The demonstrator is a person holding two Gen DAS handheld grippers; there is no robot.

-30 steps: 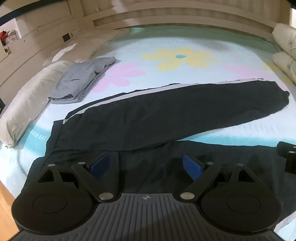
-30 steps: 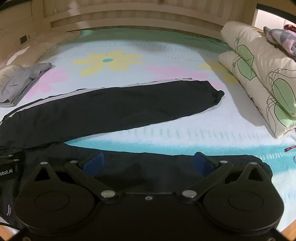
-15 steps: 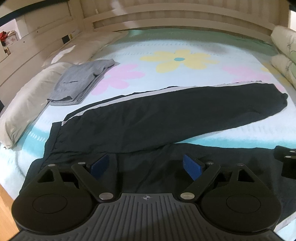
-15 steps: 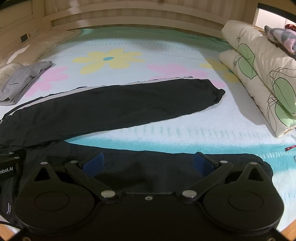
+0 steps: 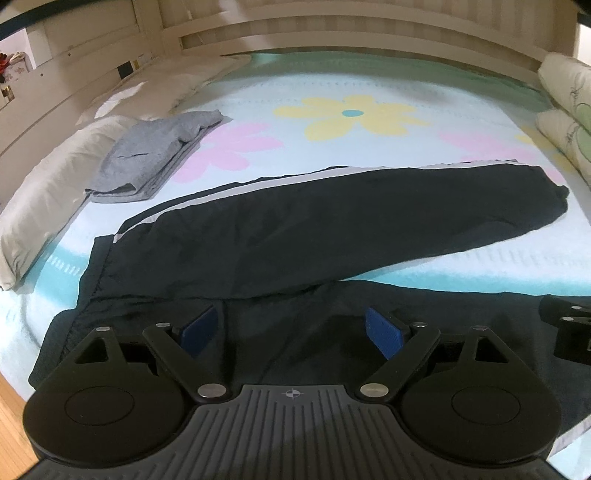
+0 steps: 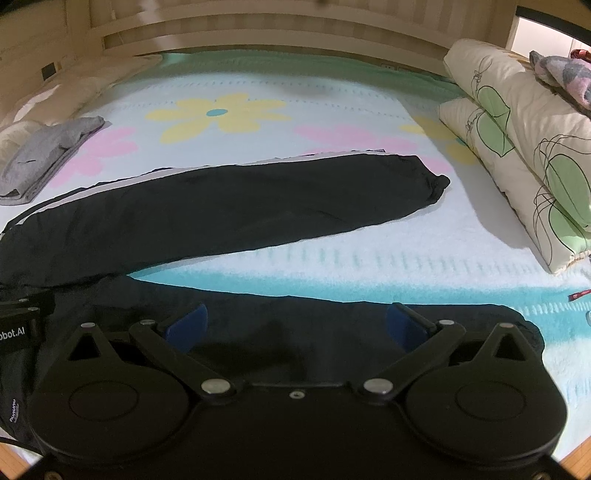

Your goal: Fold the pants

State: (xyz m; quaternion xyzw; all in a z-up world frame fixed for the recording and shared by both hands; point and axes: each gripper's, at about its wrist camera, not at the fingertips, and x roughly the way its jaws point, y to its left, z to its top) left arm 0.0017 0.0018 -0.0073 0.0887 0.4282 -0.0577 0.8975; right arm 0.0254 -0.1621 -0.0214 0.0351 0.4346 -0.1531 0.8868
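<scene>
Black track pants [image 5: 332,221] with a white side stripe lie spread on the flowered bed, legs apart in a V. The far leg also shows in the right wrist view [image 6: 240,206]; the near leg [image 6: 332,317] runs along the bed's front edge. My left gripper [image 5: 291,328] is open, blue pads just above the near leg close to the crotch. My right gripper [image 6: 295,325] is open above the near leg's lower half, short of its cuff [image 6: 524,325]. Neither holds fabric. The right gripper's side shows in the left wrist view [image 5: 569,332].
Folded grey garment [image 5: 155,158] lies at the left beside white pillows [image 5: 48,188]. Floral pillows [image 6: 524,140] are stacked at the right. A wooden headboard [image 5: 332,33] runs along the back. The wooden floor [image 5: 11,417] shows at the bed's front edge.
Both grippers have dropped slightly and pulled back toward the near leg; the pants lie as before. Both stay open.
</scene>
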